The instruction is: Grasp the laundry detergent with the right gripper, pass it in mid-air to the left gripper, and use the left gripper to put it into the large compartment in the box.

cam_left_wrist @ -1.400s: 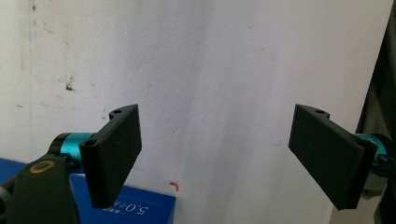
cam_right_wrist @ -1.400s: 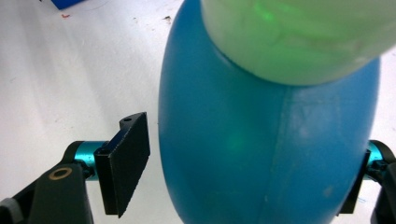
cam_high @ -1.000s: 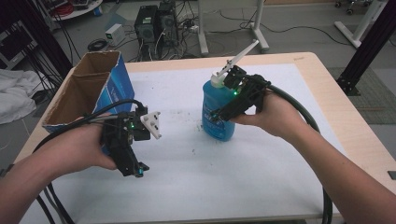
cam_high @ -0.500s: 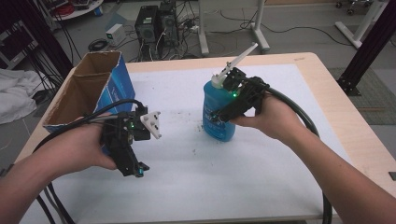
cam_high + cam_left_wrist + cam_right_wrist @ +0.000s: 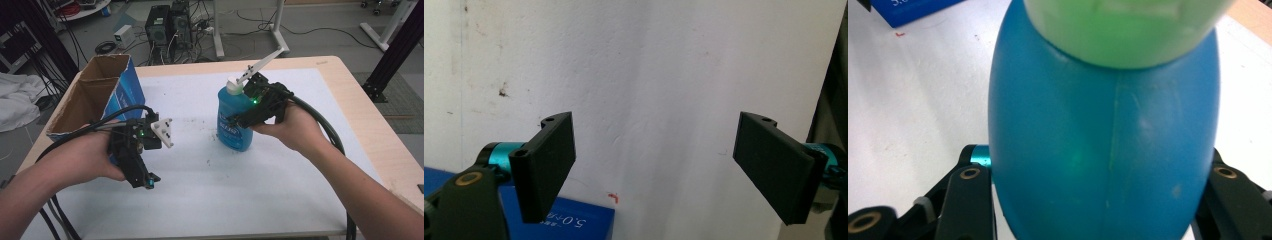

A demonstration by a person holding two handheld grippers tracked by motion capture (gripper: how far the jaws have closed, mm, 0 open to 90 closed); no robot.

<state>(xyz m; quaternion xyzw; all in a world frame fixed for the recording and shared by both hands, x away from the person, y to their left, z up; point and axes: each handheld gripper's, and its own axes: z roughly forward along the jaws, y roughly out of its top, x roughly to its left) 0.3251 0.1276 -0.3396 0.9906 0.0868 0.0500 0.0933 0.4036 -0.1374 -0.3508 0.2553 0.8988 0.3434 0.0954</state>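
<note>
Blue bottle [image 5: 235, 122] stands upright on the white surface [image 5: 260, 200], right of centre, with a pale cap at its top. Right claw [image 5: 240, 120] is clamped on the bottle body from the right side; its jaws have just been closing, and in the right gripper view the bottle [image 5: 1103, 150] sits between them with the black jaw arms tight against both flanks. That view also gives the pale green cap [image 5: 1123, 30] at close range and a vertical mould seam down the blue wall, neither legible from above. Left claw [image 5: 145, 177] hangs low over the surface at the left, well apart from the bottle, pointing down and toward the near edge. Left gripper view shows its two black pads [image 5: 549, 160] standing wide apart with only bare white surface between them, so it is open and holds nothing; a corner of a blue printed box [image 5: 574, 222] lies just below the left pad. High view adds the open cardboard box [image 5: 95, 100] with blue sides at the far left corner of the surface, near the left hand [image 5: 85, 160]. Broad bare stretch between the two claws and toward the near edge. The bottle stands well in from the far and right edges.
</note>
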